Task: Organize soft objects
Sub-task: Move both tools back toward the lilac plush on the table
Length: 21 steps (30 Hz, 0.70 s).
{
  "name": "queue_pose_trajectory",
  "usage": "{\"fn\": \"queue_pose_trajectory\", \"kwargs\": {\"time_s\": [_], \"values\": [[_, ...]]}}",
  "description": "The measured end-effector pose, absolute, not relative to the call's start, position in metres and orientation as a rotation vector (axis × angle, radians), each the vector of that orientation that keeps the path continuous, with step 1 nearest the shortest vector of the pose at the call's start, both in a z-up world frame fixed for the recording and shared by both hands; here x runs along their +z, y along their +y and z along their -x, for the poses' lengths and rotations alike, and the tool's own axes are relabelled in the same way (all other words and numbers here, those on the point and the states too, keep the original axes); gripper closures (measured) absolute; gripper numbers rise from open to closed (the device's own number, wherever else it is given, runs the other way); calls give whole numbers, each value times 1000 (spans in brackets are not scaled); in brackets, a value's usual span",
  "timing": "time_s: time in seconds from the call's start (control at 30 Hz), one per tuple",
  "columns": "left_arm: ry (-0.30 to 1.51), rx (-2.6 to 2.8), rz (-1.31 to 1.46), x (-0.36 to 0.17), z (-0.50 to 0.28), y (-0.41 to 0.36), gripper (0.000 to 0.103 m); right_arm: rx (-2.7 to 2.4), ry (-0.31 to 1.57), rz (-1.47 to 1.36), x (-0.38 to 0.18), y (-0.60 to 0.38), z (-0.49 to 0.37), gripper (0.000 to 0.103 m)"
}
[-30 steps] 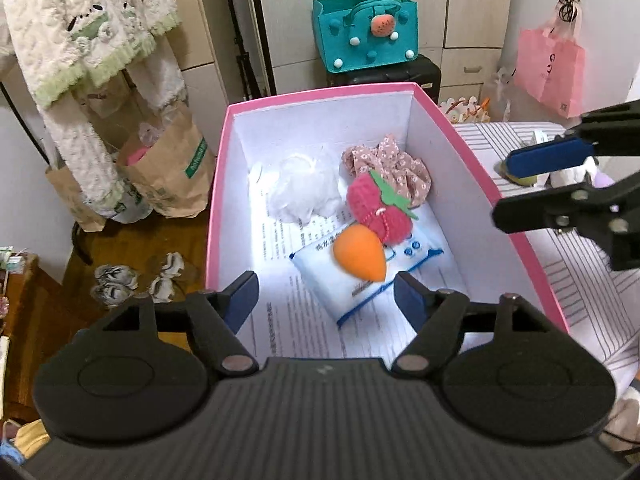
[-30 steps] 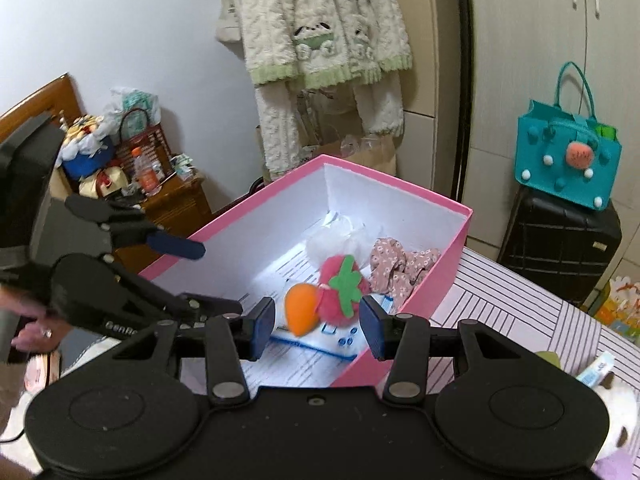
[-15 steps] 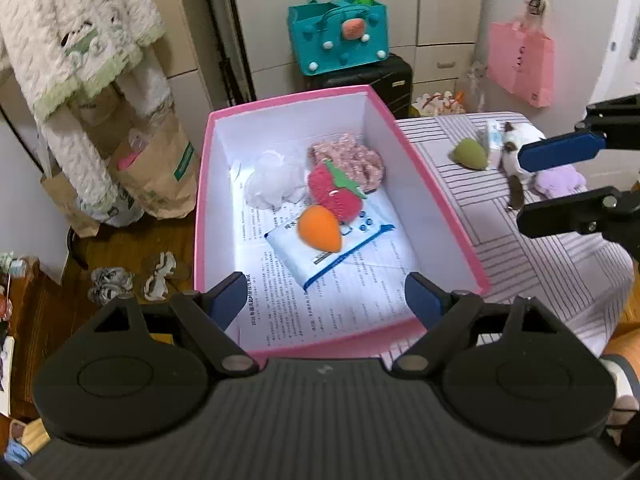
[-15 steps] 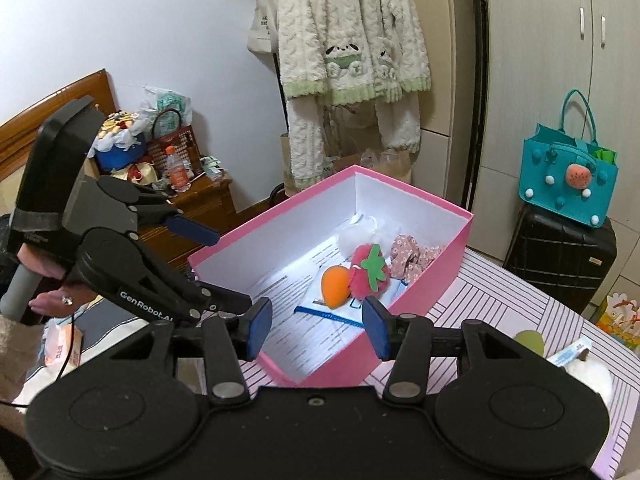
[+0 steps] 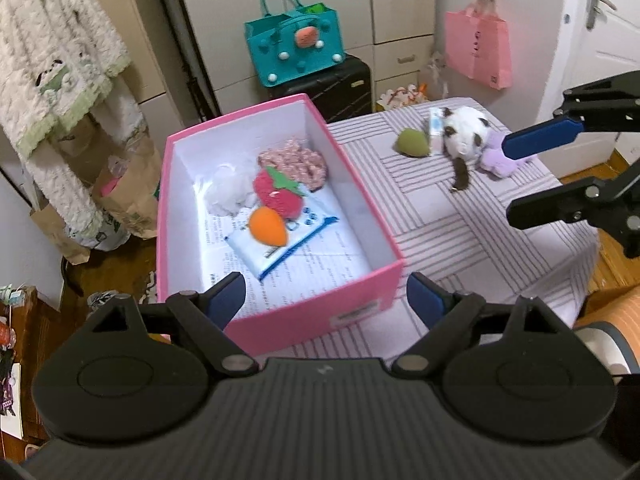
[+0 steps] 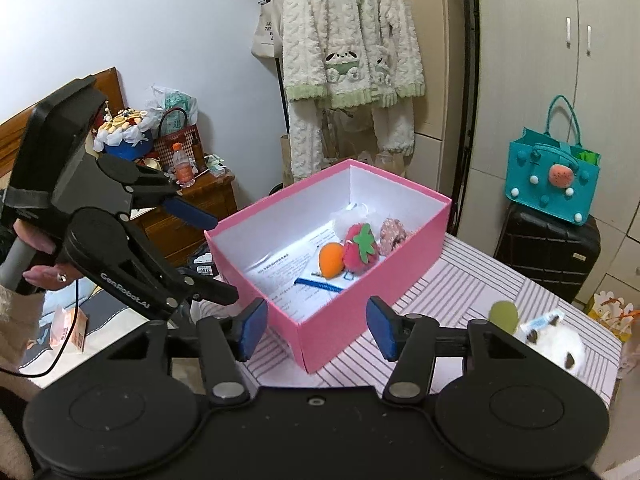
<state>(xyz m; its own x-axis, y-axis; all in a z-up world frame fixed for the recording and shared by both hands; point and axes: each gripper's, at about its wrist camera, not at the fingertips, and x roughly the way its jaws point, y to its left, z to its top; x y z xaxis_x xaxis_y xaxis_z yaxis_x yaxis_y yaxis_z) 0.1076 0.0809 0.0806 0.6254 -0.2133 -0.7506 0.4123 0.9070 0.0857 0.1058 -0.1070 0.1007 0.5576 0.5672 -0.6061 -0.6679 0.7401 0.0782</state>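
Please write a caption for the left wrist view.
Open left gripper above pink box holding strawberry plush.

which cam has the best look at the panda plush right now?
Left wrist view. The panda plush shows whole and clear on the striped tablecloth, between a small packet and a purple plush. In the right wrist view the panda plush sits at the frame's lower right edge, blurred and partly hidden behind the right gripper's own finger linkage.
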Motion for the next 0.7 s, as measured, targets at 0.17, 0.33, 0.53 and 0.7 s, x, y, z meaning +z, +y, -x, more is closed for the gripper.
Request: {"fn": "queue_pose_trajectory", "kwargs": {"time_s": [0.17, 0.33, 0.53, 0.7], "values": [[822, -393, -293, 80, -94, 62, 13, 727, 658, 166, 97, -126, -91, 41], [834, -426, -323, 72, -86, 39, 11, 707, 683, 156, 85, -148, -83, 35], [832, -486, -342, 55, -81, 10, 11, 667, 712, 152, 65, -175, -75, 29], [822, -502, -364, 40, -81, -9, 11, 624, 754, 169, 48, -196, -75, 25]]}}
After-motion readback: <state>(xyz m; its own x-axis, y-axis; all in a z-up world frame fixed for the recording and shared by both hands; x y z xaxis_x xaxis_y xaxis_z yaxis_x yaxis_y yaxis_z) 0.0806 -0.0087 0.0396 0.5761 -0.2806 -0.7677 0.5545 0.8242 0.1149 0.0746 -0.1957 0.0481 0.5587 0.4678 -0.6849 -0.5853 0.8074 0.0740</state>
